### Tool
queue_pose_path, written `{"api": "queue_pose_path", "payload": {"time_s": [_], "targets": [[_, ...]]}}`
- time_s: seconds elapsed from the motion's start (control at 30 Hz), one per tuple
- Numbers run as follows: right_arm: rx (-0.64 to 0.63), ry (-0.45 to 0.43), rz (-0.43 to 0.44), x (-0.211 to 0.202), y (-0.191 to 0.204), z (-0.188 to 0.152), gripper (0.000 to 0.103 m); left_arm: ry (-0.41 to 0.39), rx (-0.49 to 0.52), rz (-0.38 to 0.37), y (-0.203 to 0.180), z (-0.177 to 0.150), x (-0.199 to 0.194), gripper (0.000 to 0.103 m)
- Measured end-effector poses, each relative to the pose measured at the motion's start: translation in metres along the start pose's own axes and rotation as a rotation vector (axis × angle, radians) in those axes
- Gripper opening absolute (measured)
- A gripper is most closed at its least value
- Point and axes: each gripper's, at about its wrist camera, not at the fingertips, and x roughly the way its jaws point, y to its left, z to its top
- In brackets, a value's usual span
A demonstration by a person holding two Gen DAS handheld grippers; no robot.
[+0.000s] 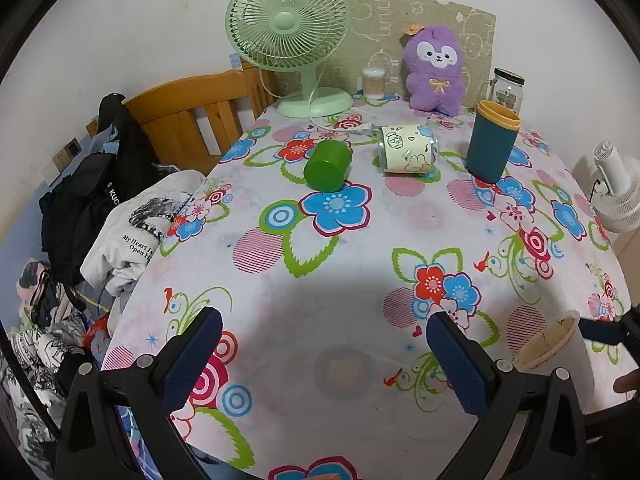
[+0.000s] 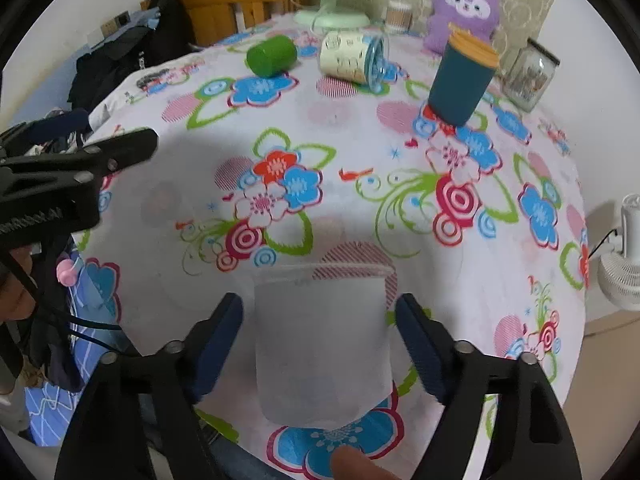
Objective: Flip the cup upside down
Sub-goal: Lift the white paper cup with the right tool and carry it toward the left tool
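A frosted translucent plastic cup [image 2: 322, 344] stands upright on the flowered tablecloth, rim up, between the fingers of my right gripper [image 2: 320, 332]. The jaws stand open on either side of it with small gaps. In the left wrist view the same cup [image 1: 548, 340] shows at the lower right, with a right fingertip [image 1: 600, 330] beside it. My left gripper [image 1: 324, 340] is open and empty above the near part of the table. It shows from the side in the right wrist view [image 2: 100, 152].
A green cup [image 1: 328, 165] and a cream printed jar [image 1: 406, 149] lie on their sides at the back. A teal tumbler [image 1: 494, 142] stands upright. A green fan [image 1: 290, 32], purple plush [image 1: 434, 68] and glass jar [image 1: 507, 88] line the wall. Clothes [image 1: 132, 232] hang over the left edge.
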Motion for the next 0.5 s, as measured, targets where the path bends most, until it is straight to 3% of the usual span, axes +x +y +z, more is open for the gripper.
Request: {"api": "queue_pose_path", "payload": {"time_s": [0.07,0.33,0.5], "targets": [[-0.008,-0.022,-0.008,-0.007,0.001,0.002,0.089,-0.006,0.002,0.000,-0.001,0.001,-0.003,0.103],[0.025,-0.105,0.019,-0.049,-0.016,0.004,0.090,-0.036,0.012,-0.021,-0.011,0.007,-0.023,0.103],[0.043,-0.142,0.027,-0.081,-0.033,-0.014,0.092,-0.046,0.026,-0.050,-0.026,0.010,-0.035,0.103]]}}
